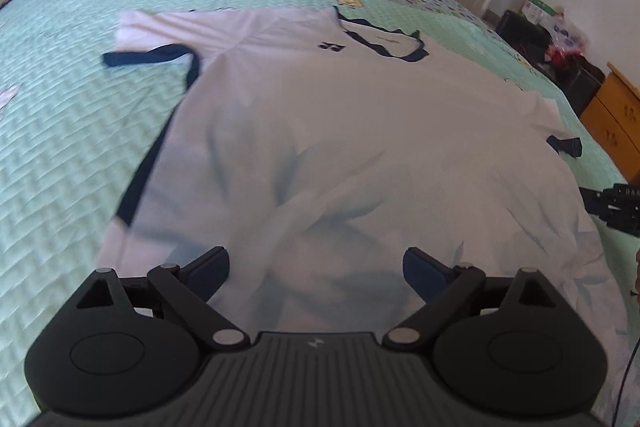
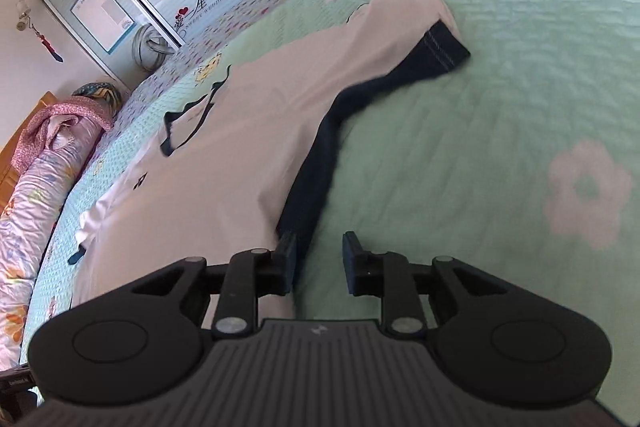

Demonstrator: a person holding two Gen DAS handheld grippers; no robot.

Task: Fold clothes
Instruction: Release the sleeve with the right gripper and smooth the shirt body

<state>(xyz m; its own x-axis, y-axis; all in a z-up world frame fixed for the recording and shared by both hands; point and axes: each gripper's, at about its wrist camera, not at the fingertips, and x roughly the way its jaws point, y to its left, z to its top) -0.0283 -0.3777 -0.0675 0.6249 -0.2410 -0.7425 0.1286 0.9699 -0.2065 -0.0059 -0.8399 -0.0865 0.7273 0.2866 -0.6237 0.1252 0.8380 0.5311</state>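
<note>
White shirt spread flat on the bed; my left hand-held gripper gapes above its hem, my right hand-held gripper parted beside the navy side seam, poised to pinch.

The shirt's lower hem slips out of sight under the left tongs. From the left wrist, the right tongs are cut off by the frame's edge, so their gap is unreadable. The small chest logo is too blurred to read.
</note>
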